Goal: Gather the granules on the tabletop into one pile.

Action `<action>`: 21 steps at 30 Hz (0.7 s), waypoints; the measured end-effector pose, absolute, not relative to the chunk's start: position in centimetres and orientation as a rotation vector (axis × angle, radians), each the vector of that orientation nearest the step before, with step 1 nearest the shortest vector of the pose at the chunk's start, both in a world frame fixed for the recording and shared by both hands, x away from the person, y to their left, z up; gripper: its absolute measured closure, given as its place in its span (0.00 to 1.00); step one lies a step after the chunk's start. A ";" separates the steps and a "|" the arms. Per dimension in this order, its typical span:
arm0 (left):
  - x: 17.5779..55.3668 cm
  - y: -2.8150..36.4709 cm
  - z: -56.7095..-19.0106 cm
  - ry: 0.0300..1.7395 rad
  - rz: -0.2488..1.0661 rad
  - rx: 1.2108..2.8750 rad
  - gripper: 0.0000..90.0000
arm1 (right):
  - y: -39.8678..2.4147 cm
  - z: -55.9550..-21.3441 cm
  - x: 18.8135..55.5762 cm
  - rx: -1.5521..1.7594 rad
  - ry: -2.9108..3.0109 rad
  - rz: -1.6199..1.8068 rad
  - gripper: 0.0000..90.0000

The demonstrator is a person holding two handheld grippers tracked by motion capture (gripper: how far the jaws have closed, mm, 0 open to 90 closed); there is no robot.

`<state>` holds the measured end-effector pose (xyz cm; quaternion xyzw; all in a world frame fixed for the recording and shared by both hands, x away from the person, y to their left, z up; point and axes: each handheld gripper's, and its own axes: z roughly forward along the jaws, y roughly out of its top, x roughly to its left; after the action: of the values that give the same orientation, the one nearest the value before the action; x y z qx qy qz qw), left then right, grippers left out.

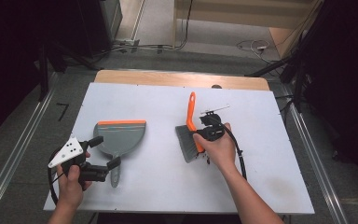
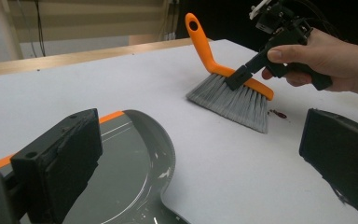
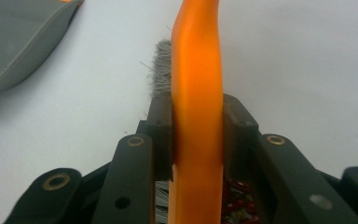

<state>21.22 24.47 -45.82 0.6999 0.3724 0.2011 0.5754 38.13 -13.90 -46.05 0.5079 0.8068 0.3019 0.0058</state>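
An orange-backed hand brush [image 1: 191, 112] with grey bristles [image 2: 235, 100] stands on the white table, bristles down. My right gripper [image 1: 202, 136] is shut on its orange back [image 3: 198, 93], one jaw on each side; it also shows in the left gripper view [image 2: 242, 74]. A grey dustpan [image 1: 121, 135] with an orange lip lies flat at the left. My left gripper [image 1: 105, 151] is open, its jaws spread to either side of the pan's rear edge [image 2: 161, 154] near the handle [image 1: 115, 173], touching nothing.
Small red bits [image 2: 278, 113] lie on the table by the bristles, and show under my right jaws [image 3: 237, 200]. The white tabletop [image 1: 261, 140] has free room at right and front. Cables trail from both grippers. Floor and rails surround the table.
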 end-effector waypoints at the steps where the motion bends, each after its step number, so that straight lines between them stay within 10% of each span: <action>1: 21.2 24.5 -45.8 0.871 0.471 1.638 0.00 | -14.1 -46.0 38.1 1.594 2.523 0.943 0.75; 21: 21.3 24.4 -45.9 0.872 0.469 1.638 0.00 | -17.1 -45.9 38.4 1.634 2.472 0.929 0.75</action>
<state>21.25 24.39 -45.86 0.6997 0.3725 0.2005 0.5757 38.40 -17.12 -45.90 0.5262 0.7958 0.2992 0.0181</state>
